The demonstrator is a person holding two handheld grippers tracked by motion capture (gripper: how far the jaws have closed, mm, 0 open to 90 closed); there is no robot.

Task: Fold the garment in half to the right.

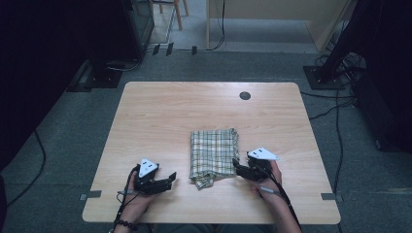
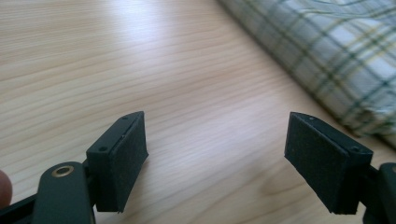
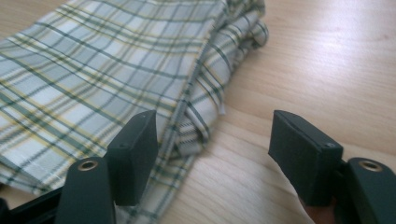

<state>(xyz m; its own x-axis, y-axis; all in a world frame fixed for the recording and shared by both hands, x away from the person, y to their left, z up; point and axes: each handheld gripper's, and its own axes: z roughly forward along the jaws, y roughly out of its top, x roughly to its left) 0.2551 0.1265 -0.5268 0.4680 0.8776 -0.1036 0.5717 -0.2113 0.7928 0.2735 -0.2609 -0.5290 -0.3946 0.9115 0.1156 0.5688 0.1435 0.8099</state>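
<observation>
A: Folded green-and-yellow plaid cloth (image 1: pixel 214 156) lies near the middle of the pale wooden table (image 1: pixel 160 111), a little towards the person's side, its near corner rumpled and hanging loose from the neat stack

B: And the tools?

A: Right black two-jaw gripper (image 1: pixel 237 168) sits at the cloth's right edge, jaws apart and pressing on nothing; in the right gripper view one pad (image 3: pixel 135 154) hovers over the plaid edge and the other over bare wood. Left black two-jaw gripper (image 1: pixel 171 178) rests just left of the cloth, jaws wide apart with only table between them

B: Where might it slip?

A: Likely at that layered right edge. Several hems bunch there, so a pinch could catch only the top layer and peel the fold open instead of lifting the whole stack

B: Anything else?

A: The left gripper stands apart from the fabric. If only the right side pulls, the cloth could skid across the smooth wood and skew, and the rumpled near corner may drag under and crease the fold further
</observation>
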